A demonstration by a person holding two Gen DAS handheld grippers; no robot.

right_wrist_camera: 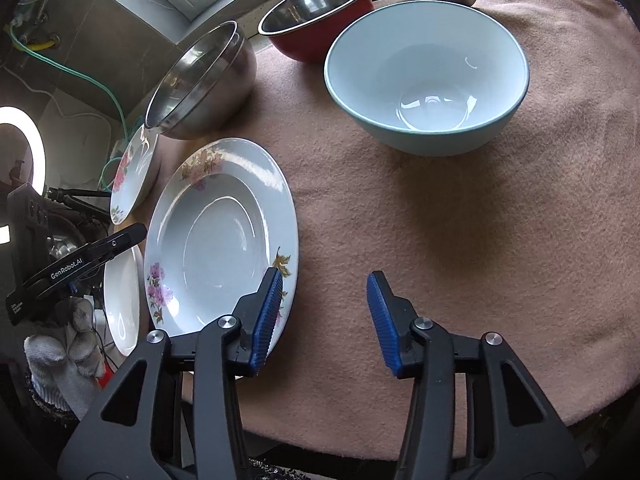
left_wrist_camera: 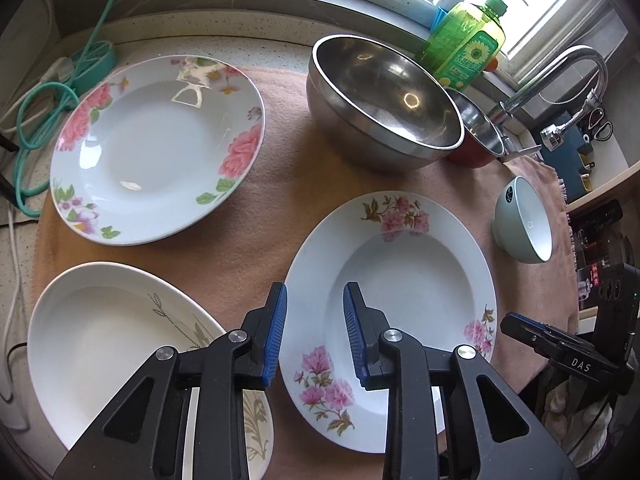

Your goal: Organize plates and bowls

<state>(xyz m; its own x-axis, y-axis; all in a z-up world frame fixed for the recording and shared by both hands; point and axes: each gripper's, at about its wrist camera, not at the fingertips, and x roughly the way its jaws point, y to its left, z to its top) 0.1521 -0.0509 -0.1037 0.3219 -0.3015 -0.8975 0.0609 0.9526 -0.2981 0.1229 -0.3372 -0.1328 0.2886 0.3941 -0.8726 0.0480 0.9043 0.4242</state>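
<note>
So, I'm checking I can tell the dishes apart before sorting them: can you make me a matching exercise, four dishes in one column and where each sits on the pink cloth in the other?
Seen from the left wrist camera.

Dishes
1. steel mixing bowl
2. plate with large red-pink flowers
3. pale green bowl
4. white oval dish with gold sprig

Places
A. near left corner, partly behind the left gripper
B. far left
C. far side, beside the red bowl
D. right edge of the pink cloth

Pairs: 1-C, 2-B, 3-D, 4-A
</note>
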